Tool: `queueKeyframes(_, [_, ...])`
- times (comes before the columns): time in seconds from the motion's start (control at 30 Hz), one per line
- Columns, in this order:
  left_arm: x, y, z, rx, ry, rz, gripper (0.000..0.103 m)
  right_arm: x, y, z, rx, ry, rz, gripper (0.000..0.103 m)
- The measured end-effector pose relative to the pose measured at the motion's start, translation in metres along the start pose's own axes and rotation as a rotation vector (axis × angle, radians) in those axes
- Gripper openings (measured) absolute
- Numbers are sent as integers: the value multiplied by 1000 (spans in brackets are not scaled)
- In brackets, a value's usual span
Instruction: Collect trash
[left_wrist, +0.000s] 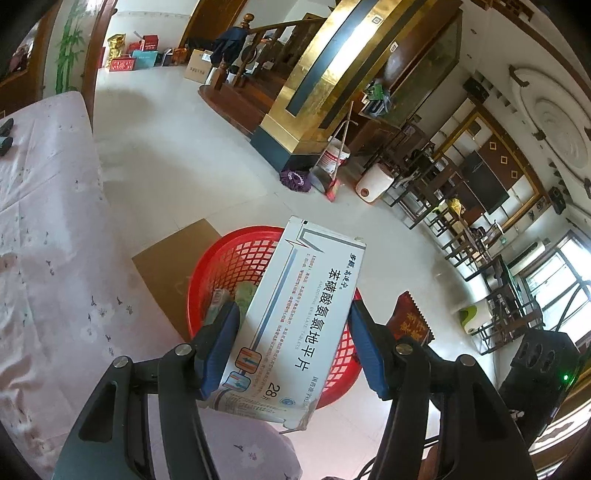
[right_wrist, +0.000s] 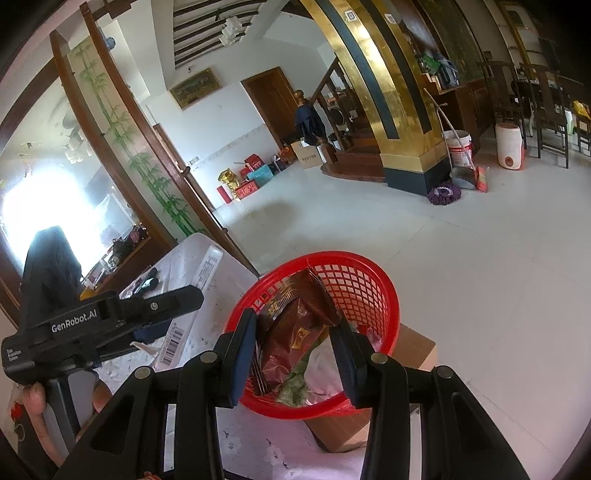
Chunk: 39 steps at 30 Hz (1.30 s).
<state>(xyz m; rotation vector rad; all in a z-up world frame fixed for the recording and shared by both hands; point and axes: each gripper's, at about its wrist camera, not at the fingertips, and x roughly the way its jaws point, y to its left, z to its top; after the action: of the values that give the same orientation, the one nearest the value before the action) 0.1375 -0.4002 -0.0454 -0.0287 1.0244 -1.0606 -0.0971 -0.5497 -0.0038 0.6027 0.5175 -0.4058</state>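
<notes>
White cardboard with blue and grey lines makes up the medicine box (left_wrist: 295, 317), which is pinched between the blue pads of the left gripper (left_wrist: 291, 343). Large Chinese characters are printed along its face, above the smaller words "AMLODIPINE BESYLATE TABLETS", and "28" is read near its lower end. The box is held above the near rim of the red basket (left_wrist: 229, 258), which is seen behind it, from 9 to 12 o'clock of the box.

In the right wrist view, a brown glossy wrapper (right_wrist: 295, 328) with gold printing too small to read is clamped by the right gripper (right_wrist: 295, 350) over the same red basket (right_wrist: 369, 280). Green and silvery wrappers (right_wrist: 310, 373) are seen lying inside the basket. "GenRobot.AI" is printed in white on the body of the left gripper (right_wrist: 88, 325), at 9 o'clock of the basket, and a barcode label is seen on the box's side there.

The basket is set on a flat brown cardboard box (right_wrist: 417, 347) on the pale tiled floor (right_wrist: 461, 258). A pink floral cloth (left_wrist: 48, 258) is spread over the table at 9 o'clock. A gold pillar (left_wrist: 332, 74) and a purple mop head (left_wrist: 295, 179) are seen farther off at 12 o'clock.
</notes>
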Motion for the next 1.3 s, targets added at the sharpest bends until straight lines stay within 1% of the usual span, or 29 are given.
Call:
queueKeyframes(0.23, [6, 0, 3, -12, 9, 5, 60, 2, 1, -3, 2, 1, 3, 43])
queueKeyframes(0.43, [25, 3, 8, -44, 55, -6, 60, 18, 2, -2, -5, 22, -8, 43])
queueKeyframes(0.63, [39, 7, 12, -54, 65, 28, 60, 37, -1, -1, 8, 51, -15, 44])
queueKeyframes(0.67, [40, 8, 12, -59, 63, 39, 60, 39, -2, -1, 9, 56, -16, 45])
queueKeyframes(0.73, [41, 9, 12, -66, 66, 35, 61, 42, -4, 0, 14, 69, -17, 46])
queueKeyframes(0.8, [39, 11, 11, -75, 70, 28, 64, 40, -6, 0, 32, 67, -13, 51])
queueKeyframes(0.87, [32, 11, 10, -71, 56, 32, 68, 35, -6, 1, 41, 56, -8, 64])
queueKeyframes(1.0, [9, 11, 7, -58, 13, 47, 73, 23, 1, 2, 47, 37, 7, 65])
queueKeyframes(1.07, [-10, 12, 5, -62, -20, 51, 75, 16, 9, 3, 36, 27, 17, 65])
queueKeyframes(1.13, [-27, 16, 3, -72, -56, 76, 77, 8, 22, 3, 18, 11, 30, 68])
queueKeyframes(1.17, [-38, 17, 1, -73, -74, 91, 78, 3, 27, 2, 10, -1, 37, 71])
queueKeyframes(1.23, [-55, 17, -1, -69, -101, 111, 79, -5, 38, 2, -5, -16, 46, 75])
queueKeyframes(1.3, [-76, 18, -9, -52, -136, 159, 82, -11, 47, 1, -15, -23, 50, 77])
